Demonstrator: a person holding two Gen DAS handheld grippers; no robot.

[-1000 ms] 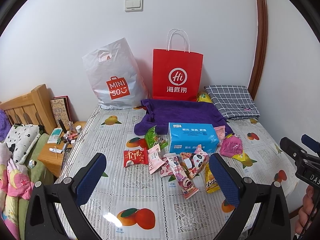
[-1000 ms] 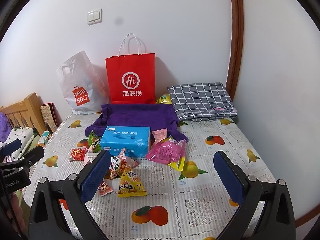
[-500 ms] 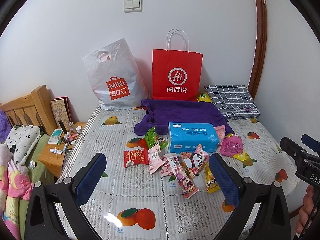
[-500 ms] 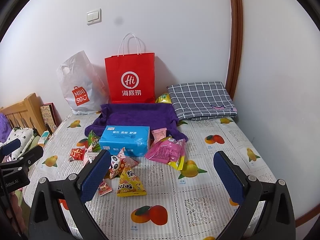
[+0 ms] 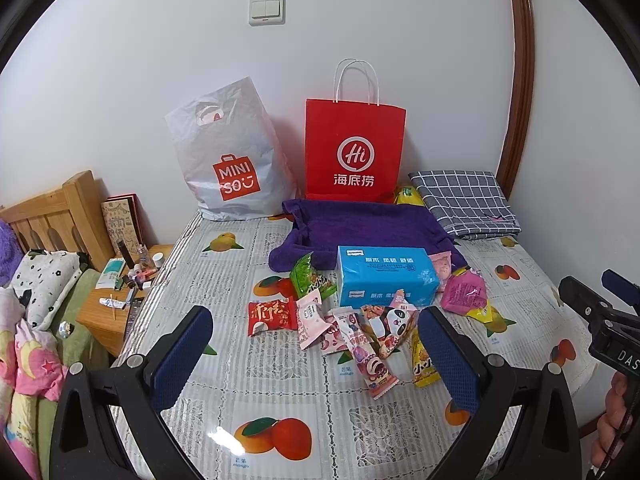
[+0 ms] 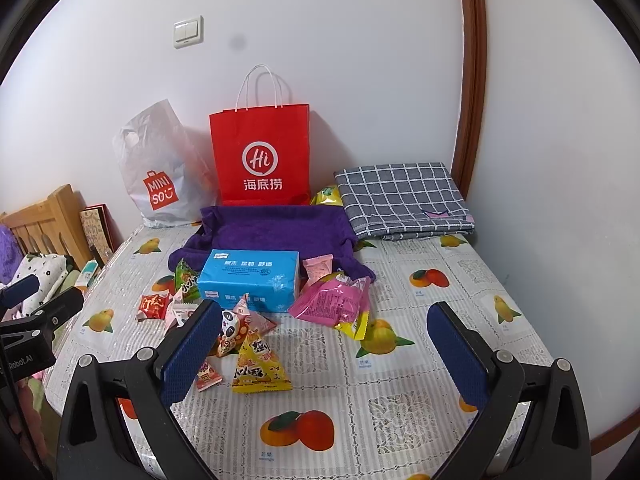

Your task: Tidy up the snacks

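Both hand-held grippers hover above the near edge of the bench [image 5: 224,280], the left hand-held gripper [image 5: 316,356] and the right hand-held gripper [image 6: 320,352] each released, jaws spread wide and grasping nothing. The snack packets [image 5: 352,332] lie scattered mid-bench, just near of the blue tissue pack [image 5: 384,276], with a pink packet [image 6: 332,304] to its right. Behind stand a purple towel [image 5: 360,228], a red paper bag [image 5: 354,152] and a white Miniso bag [image 5: 228,160] against the far wall.

Right hand-held gripper [image 6: 320,354] edged slightly nearer snacks [image 6: 240,332].
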